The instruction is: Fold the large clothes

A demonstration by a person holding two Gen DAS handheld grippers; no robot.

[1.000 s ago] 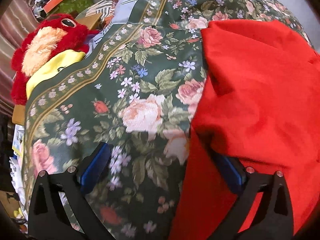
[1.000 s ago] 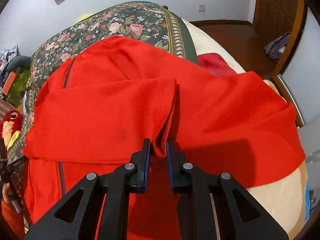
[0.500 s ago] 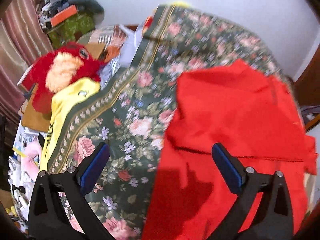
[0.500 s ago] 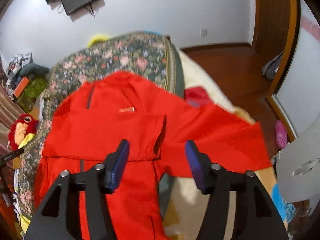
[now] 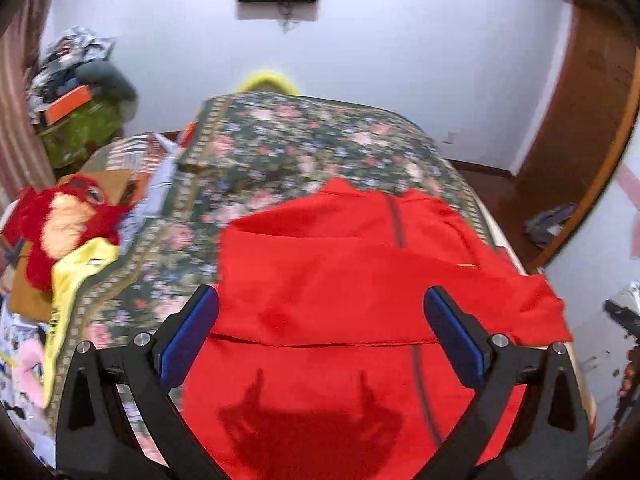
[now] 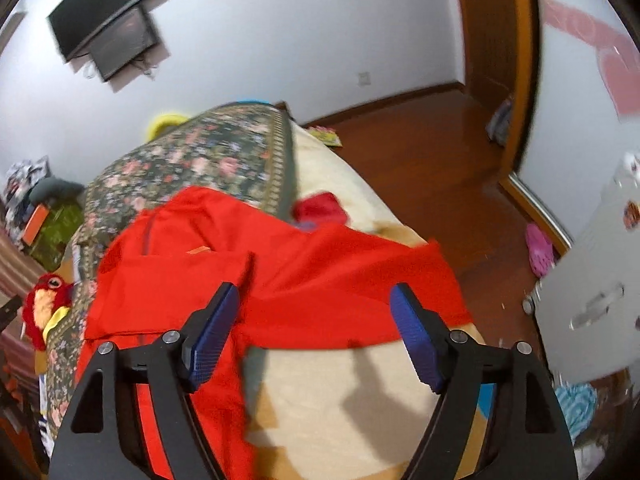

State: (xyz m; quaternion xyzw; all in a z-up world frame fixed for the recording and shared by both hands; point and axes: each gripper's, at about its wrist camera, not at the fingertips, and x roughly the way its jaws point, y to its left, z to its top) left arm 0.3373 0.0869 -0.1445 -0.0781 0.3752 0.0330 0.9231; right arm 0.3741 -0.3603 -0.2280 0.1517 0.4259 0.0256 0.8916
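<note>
A large red garment (image 5: pixel 340 280) lies spread on the bed, its left sleeve folded across the chest. In the right wrist view the same red garment (image 6: pixel 280 272) has its other sleeve stretched out to the right over the cream sheet (image 6: pixel 340 400). My left gripper (image 5: pixel 320 320) hovers above the garment, wide open with nothing between its blue pads. My right gripper (image 6: pixel 316 320) also hangs above the cloth. Its jaws are opening and nothing is between them.
A floral bedspread (image 5: pixel 280 152) covers the far half of the bed. A red plush toy (image 5: pixel 64 224) and a yellow cloth (image 5: pixel 76 276) lie at the left edge. A small red item (image 6: pixel 320 208) rests on the sheet. A grey cabinet (image 6: pixel 592 292) stands right, beside the wooden floor (image 6: pixel 420 160).
My right gripper let go of the folded sleeve edge, opened wide and lifted back. My left gripper rose and drew away from the bed, still open. The garment stays where it lay.
</note>
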